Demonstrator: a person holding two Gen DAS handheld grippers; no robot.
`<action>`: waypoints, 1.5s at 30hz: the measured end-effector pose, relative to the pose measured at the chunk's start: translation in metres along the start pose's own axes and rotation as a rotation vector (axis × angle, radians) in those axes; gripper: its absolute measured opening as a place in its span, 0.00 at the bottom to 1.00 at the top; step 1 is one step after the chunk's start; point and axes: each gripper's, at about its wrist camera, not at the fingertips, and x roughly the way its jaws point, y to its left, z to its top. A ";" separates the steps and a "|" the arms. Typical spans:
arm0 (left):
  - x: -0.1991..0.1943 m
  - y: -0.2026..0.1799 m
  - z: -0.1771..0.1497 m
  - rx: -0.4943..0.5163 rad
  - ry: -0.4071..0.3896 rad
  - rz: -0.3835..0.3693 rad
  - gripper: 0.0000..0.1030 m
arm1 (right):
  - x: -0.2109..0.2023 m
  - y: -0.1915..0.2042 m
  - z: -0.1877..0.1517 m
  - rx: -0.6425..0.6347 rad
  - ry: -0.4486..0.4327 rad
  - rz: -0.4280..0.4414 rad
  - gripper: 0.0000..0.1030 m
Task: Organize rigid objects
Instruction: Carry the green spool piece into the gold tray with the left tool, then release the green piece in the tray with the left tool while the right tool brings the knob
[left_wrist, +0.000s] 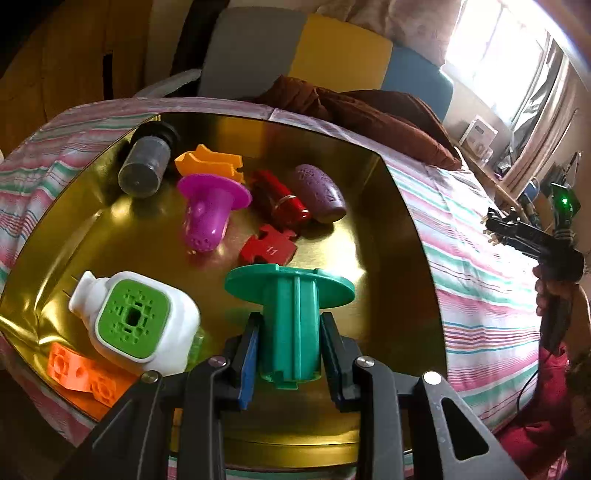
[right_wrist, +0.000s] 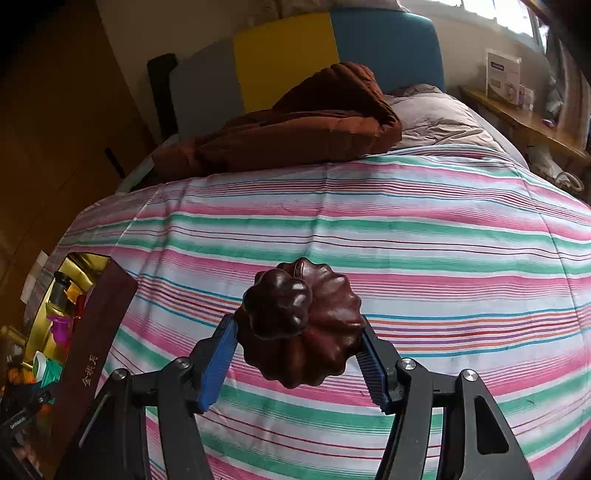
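The teal flanged spool sits clamped between the narrow-set pads of the left gripper, its long axis running straight out ahead of the jaws with the flange at the far end, hanging over the gold tin and the toys beyond it, a white-and-green bottle just off the left jaw. The right gripper holds a dark brown ridged pumpkin ornament at mid width over the striped bedcover. The tin lies well off its left jaw, so the left hand seems nearer to set down.
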 end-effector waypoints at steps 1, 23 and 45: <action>0.001 0.000 0.000 0.004 0.001 0.010 0.29 | 0.000 0.000 0.000 -0.001 0.000 0.000 0.61; -0.012 0.007 0.004 0.007 -0.052 0.011 0.23 | -0.008 0.022 -0.001 -0.065 -0.042 0.047 0.61; -0.035 0.013 -0.005 0.000 -0.112 -0.065 0.36 | -0.037 0.162 -0.020 -0.215 0.019 0.274 0.61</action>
